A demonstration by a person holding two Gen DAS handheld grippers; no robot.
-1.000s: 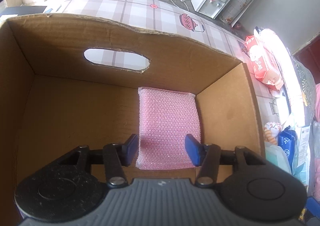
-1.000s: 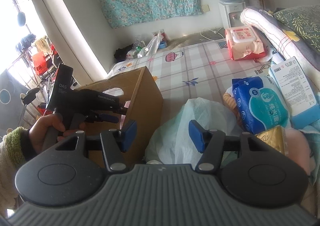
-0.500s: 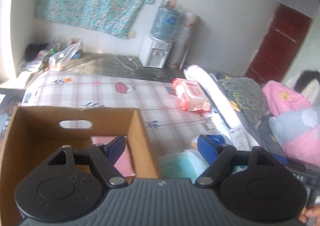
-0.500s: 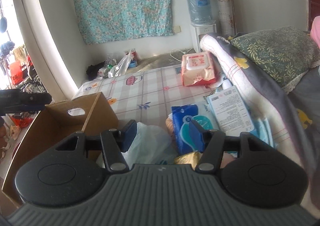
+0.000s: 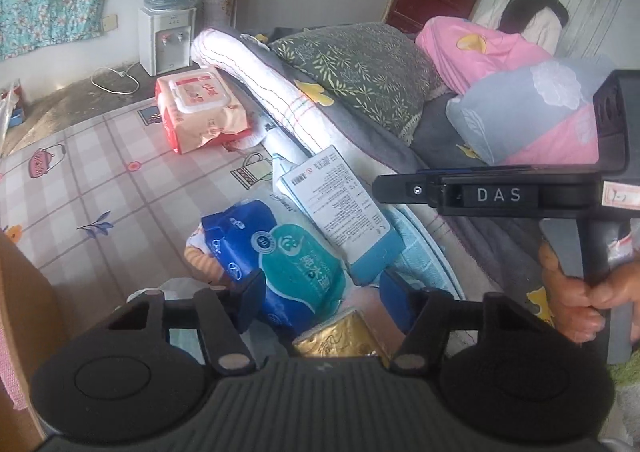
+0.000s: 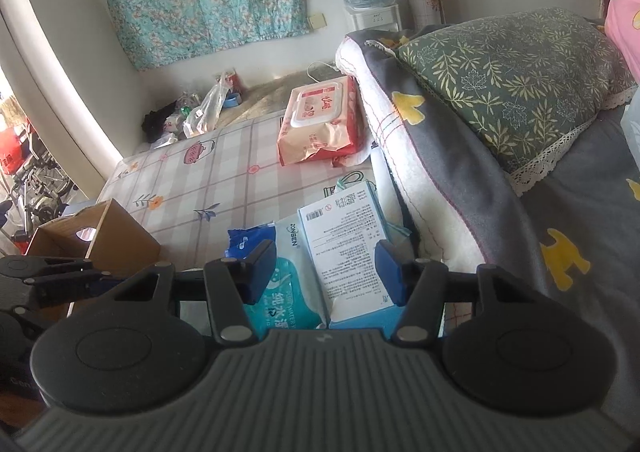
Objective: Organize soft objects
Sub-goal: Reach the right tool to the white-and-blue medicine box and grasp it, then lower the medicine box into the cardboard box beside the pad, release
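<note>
Lying flat, blue wipes pack points toward the left gripper.

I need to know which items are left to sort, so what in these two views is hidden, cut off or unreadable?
- Left wrist view: the gold packet is half covered by the gripper body.
- Left wrist view: the cardboard box is cut by the left edge, so its contents stay unseen.
- Right wrist view: the teal wipes pack is partly behind a finger and the light blue box.
- Both views: the box's small print is unreadable.
</note>
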